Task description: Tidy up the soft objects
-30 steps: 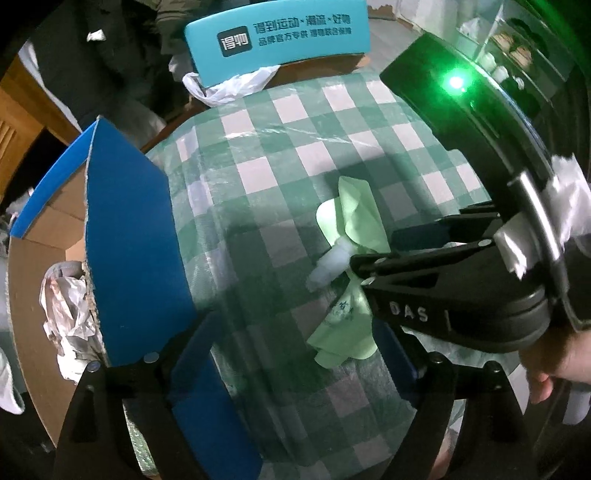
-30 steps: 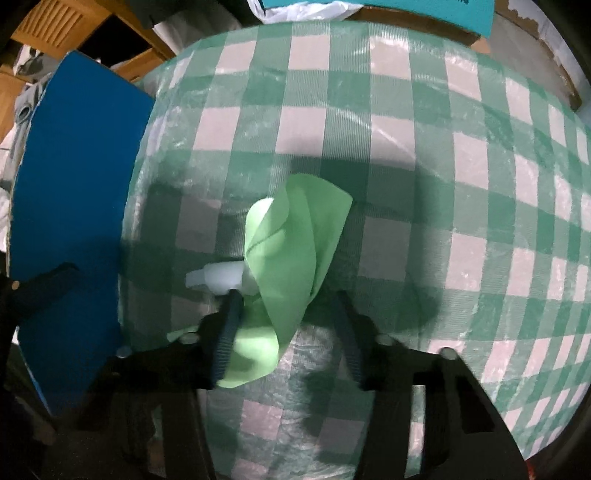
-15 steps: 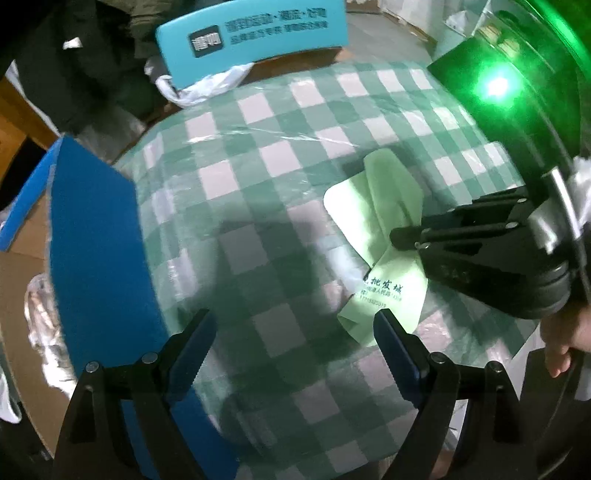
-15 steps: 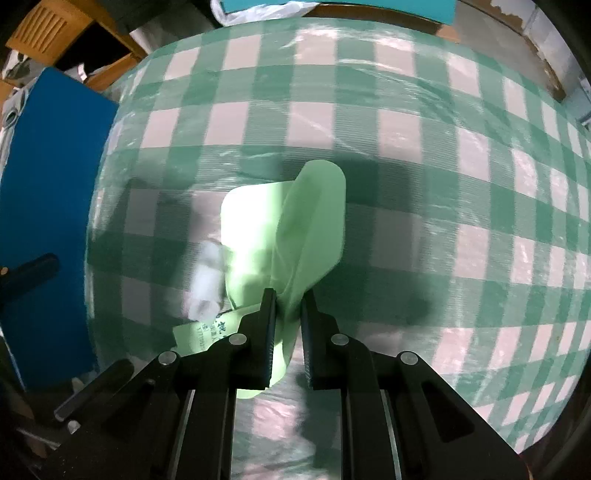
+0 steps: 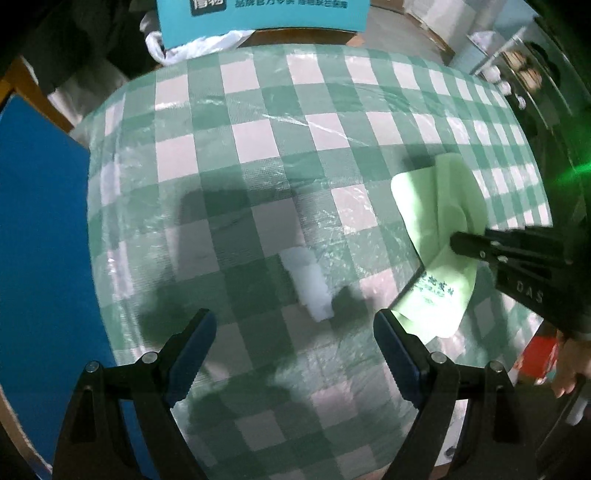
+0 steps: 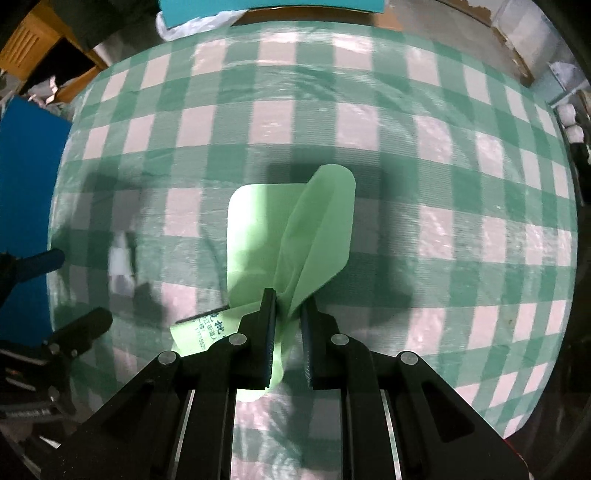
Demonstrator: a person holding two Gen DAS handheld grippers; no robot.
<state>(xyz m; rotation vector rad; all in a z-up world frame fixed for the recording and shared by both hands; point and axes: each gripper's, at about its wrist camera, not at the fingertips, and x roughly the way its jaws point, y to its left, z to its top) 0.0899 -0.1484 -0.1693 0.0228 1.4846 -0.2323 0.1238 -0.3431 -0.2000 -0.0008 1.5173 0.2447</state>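
Observation:
A light green cloth (image 6: 291,236) with printed text is pinched in my right gripper (image 6: 288,314), which is shut on its bunched middle; the cloth hangs lifted over the green-and-white checked tablecloth (image 6: 406,155). In the left wrist view the same green cloth (image 5: 436,229) hangs at the right from the right gripper (image 5: 458,242). My left gripper (image 5: 295,339) stands open above the table, with a small white soft object (image 5: 310,284) lying on the cloth just ahead of its blue-padded fingers (image 5: 195,339). The white object (image 6: 122,258) shows blurred at the left of the right wrist view.
A blue-sided cardboard box (image 5: 40,229) stands off the table's left edge. Beyond the far edge are a teal chair back (image 5: 258,14) and a white plastic bag (image 5: 195,44). A person's hand (image 5: 569,369) shows at the lower right.
My right gripper closed on the green cloth and carried it to the right, uncovering the white object. My left gripper shifted away from the blue box to over the white object.

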